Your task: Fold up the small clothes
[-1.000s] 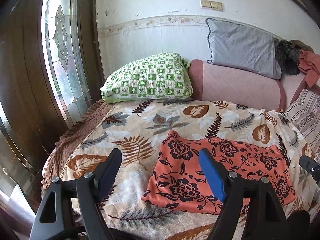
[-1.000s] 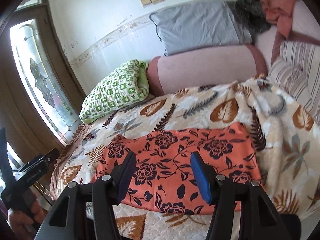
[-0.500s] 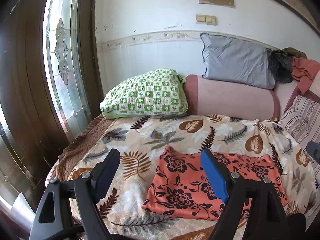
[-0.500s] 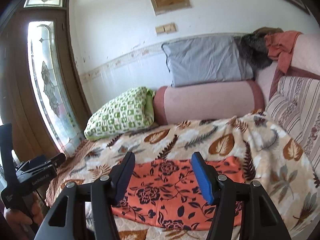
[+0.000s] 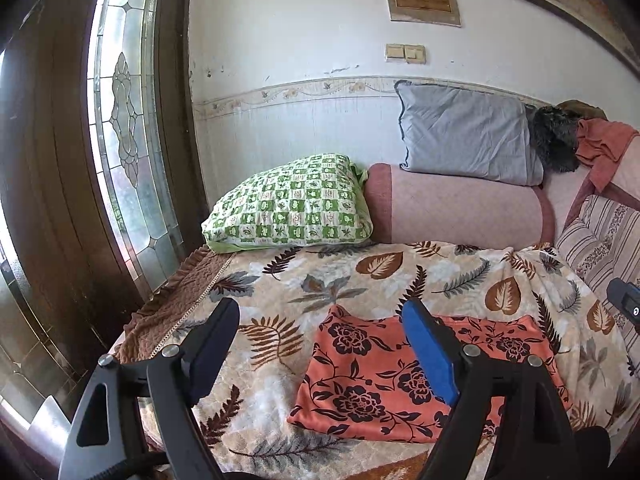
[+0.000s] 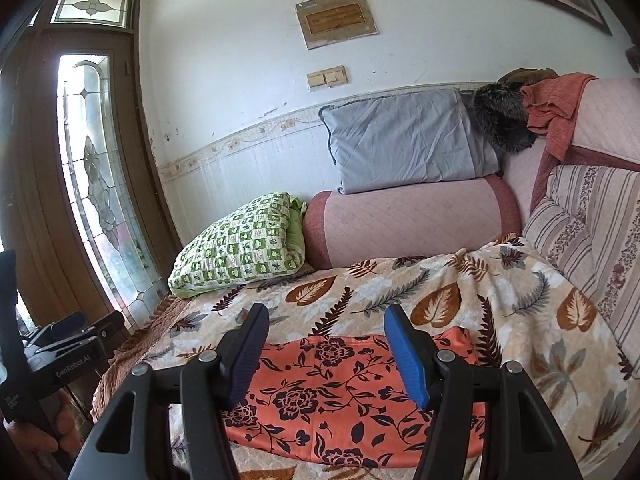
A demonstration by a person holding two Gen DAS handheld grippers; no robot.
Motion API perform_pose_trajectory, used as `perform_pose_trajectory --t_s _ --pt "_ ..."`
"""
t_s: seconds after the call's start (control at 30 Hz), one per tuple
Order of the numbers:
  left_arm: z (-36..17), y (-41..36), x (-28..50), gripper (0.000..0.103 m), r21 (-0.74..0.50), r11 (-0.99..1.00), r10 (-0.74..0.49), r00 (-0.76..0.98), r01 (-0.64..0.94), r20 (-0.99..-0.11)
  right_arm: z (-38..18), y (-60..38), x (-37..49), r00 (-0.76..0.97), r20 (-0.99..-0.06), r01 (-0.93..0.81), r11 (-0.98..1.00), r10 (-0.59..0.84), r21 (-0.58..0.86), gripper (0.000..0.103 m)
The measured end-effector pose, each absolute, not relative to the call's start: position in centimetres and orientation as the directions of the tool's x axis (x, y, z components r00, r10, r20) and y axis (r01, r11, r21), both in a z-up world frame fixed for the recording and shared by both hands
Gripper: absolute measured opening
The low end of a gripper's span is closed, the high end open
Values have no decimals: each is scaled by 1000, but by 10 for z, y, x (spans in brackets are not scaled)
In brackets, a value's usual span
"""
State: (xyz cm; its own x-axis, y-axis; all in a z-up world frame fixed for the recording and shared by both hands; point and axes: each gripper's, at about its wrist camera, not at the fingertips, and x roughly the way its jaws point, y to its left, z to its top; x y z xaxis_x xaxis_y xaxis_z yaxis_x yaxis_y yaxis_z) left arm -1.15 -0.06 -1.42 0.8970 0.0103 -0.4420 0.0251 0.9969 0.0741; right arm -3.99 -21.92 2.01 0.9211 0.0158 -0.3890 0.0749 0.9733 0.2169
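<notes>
An orange cloth with black flowers (image 5: 372,380) lies folded flat in a rectangle on the leaf-patterned blanket (image 5: 320,280); it also shows in the right wrist view (image 6: 340,396). My left gripper (image 5: 320,332) is open and empty, held above the cloth's left end. My right gripper (image 6: 324,344) is open and empty, held above the cloth's near middle. Neither touches the cloth. The left gripper's body (image 6: 60,360) shows at the left edge of the right wrist view.
A green checked pillow (image 5: 292,204), a pink bolster (image 5: 460,208) and a grey pillow (image 5: 464,136) lie at the back by the wall. A striped cushion (image 6: 592,216) stands at the right. A wooden door with stained glass (image 5: 124,120) is at the left.
Both grippers have pulled back and tilted up from the cloth, which now sits lower and smaller in both views. The cloth has not moved. Both stay open.
</notes>
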Motion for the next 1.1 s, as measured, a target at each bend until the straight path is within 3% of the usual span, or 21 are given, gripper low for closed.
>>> perform_pose_trajectory --t_s 1.1 --pt "-33 0 8 84 96 995 32 864 20 -503 -10 -235 -20 883 -470 138 962 -12 234 64"
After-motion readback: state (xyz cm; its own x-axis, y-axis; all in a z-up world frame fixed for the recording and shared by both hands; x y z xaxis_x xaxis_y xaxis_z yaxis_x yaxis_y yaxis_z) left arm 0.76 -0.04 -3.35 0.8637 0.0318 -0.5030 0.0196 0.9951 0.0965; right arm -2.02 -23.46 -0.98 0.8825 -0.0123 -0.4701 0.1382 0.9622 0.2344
